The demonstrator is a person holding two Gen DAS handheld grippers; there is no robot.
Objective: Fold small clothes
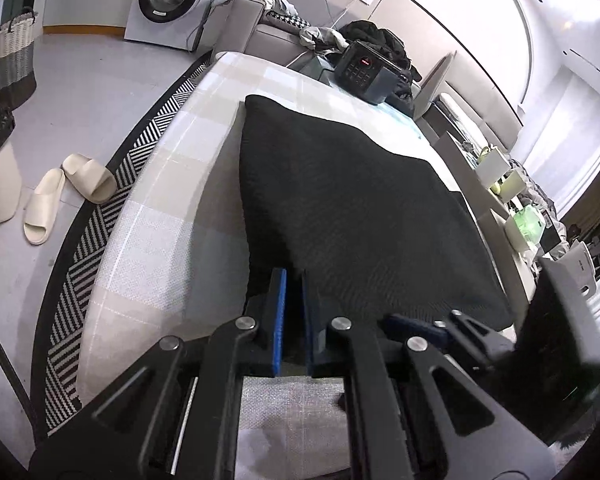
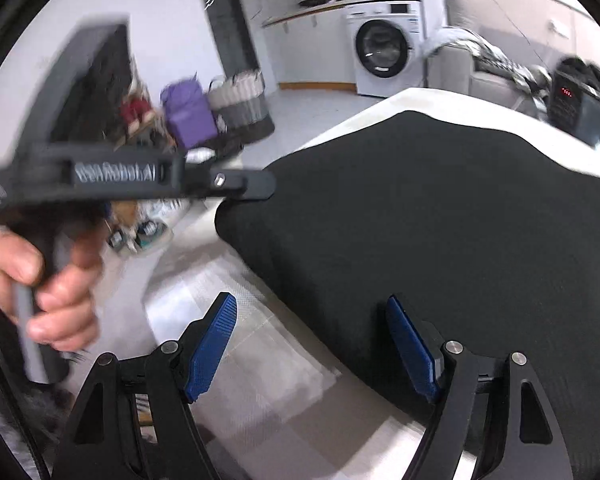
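Here we pinch the near corner of the flat black knitted cloth [image 1: 360, 200] on the checked table [image 1: 160, 184] with our left gripper [image 1: 294, 312]. Our right gripper [image 2: 312, 344] hangs wide open over its near edge.

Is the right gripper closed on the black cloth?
No, the right gripper is open, its blue pads apart above the black cloth edge.

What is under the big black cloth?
The black cloth lies on a pale checked table. Only the table's uncovered edges show; anything beneath the cloth's middle is hidden.
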